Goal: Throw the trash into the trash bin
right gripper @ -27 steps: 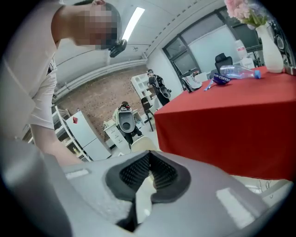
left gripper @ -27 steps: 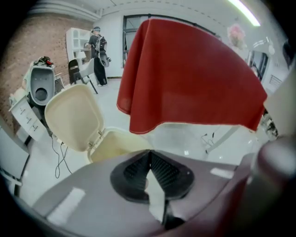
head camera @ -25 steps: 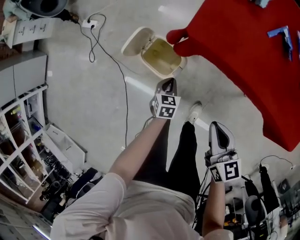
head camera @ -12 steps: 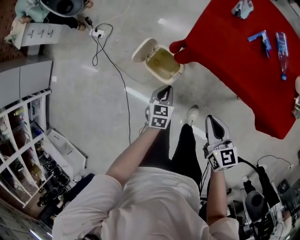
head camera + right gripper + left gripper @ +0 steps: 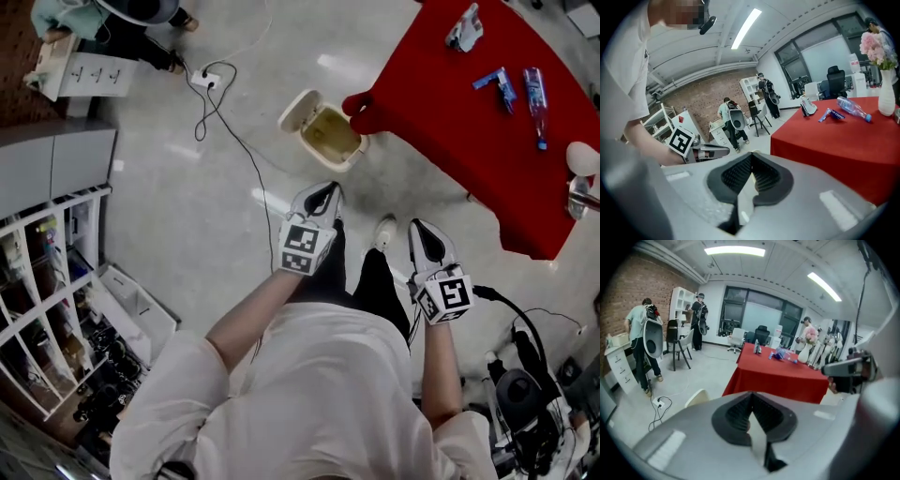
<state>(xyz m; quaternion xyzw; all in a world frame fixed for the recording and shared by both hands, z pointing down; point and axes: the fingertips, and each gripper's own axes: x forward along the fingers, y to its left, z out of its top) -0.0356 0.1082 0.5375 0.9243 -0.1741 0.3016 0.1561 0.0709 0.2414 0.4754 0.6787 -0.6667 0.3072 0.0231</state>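
Note:
The beige trash bin (image 5: pixel 330 131) stands open on the floor by the corner of the red table (image 5: pixel 469 141), its lid (image 5: pixel 302 108) tipped back. On the table lie a blue wrapper (image 5: pixel 497 86), a plastic bottle (image 5: pixel 536 94) and a crumpled white piece (image 5: pixel 464 28). My left gripper (image 5: pixel 323 192) hangs in the air on my side of the bin, shut and empty. My right gripper (image 5: pixel 419 230) is beside it, short of the table's edge, also shut with nothing in it. The right gripper view shows the wrapper (image 5: pixel 833 114) and bottle (image 5: pixel 853 108) far ahead.
A power strip and cable (image 5: pixel 208 80) run across the floor left of the bin. Shelving (image 5: pixel 47 281) lines the left side, and cables and gear (image 5: pixel 525 384) lie at the lower right. A white vase (image 5: pixel 583 157) stands at the table's right end. People and chairs (image 5: pixel 651 341) are across the room.
Both grippers have risen, the left one more, and both stayed shut. The bin and table now look smaller and farther, with more of the tabletop in sight.

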